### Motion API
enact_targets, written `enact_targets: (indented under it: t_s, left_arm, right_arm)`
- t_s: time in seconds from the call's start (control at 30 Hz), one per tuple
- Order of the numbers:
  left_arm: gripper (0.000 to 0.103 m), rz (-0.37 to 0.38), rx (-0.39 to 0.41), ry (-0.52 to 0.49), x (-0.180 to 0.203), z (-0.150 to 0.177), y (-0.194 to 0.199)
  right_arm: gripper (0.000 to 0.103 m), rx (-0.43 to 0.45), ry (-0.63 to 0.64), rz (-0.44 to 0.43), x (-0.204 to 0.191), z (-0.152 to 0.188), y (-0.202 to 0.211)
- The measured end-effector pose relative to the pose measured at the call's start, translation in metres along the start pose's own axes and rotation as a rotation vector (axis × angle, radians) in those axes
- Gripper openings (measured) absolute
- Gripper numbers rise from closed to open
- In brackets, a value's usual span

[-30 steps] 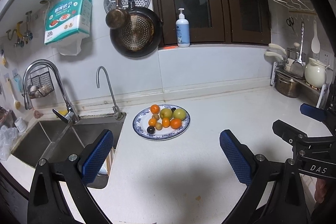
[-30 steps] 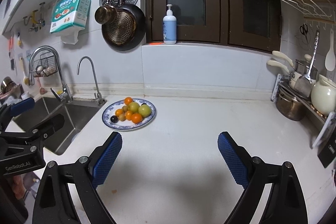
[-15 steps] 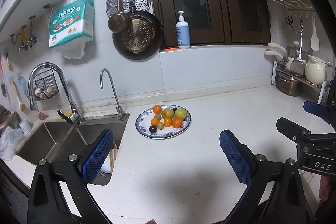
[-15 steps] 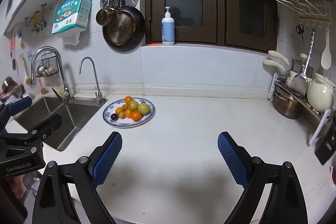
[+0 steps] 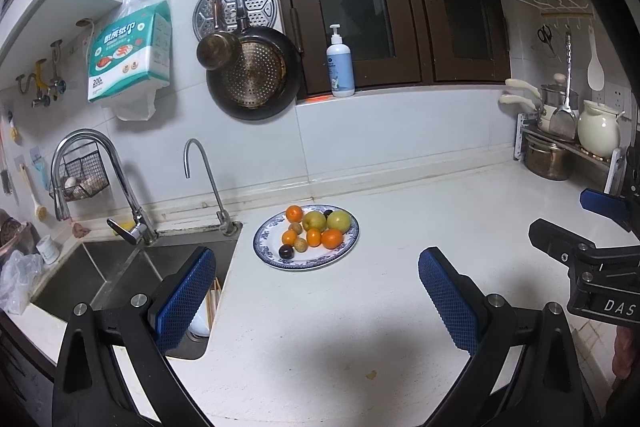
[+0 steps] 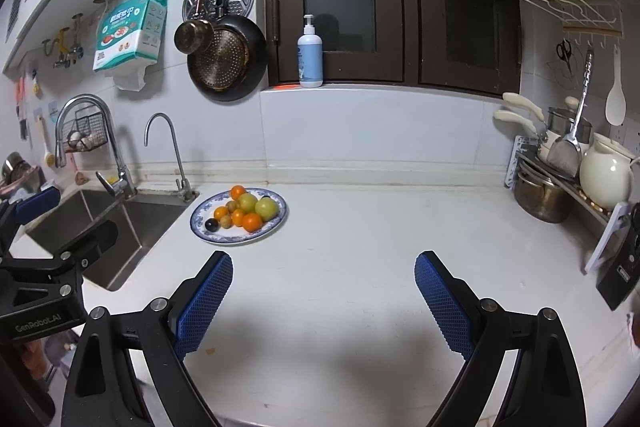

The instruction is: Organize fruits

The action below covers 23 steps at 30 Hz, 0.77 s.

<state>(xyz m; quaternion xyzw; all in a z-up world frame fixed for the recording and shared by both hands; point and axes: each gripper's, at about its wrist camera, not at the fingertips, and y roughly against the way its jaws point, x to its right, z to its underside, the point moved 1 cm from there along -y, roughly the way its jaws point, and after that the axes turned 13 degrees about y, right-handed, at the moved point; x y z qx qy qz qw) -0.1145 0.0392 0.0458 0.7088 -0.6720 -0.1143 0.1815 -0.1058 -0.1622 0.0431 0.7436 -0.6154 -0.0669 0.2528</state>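
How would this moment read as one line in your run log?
left gripper: open, empty | right gripper: open, empty | fruits: all on plate | sorting: not begun

My left gripper points forward and slightly downward, its two blue-padded fingers spread wide with nothing between them. My right gripper sits beside it at the same slight downward tilt, fingers equally wide apart and holding nothing. Each gripper shows at the edge of the other's view, side by side and apart.
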Motion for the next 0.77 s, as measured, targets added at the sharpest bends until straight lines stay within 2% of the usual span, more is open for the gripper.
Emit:
enact_targets:
  t_s: [0.77]
  left_arm:
    - [0.103,0.020,-0.030,0.014,-0.003,-0.002,-0.012]
  right_arm:
    - [0.093,-0.010,0.003,-0.005,0.001,0.000,-0.006]
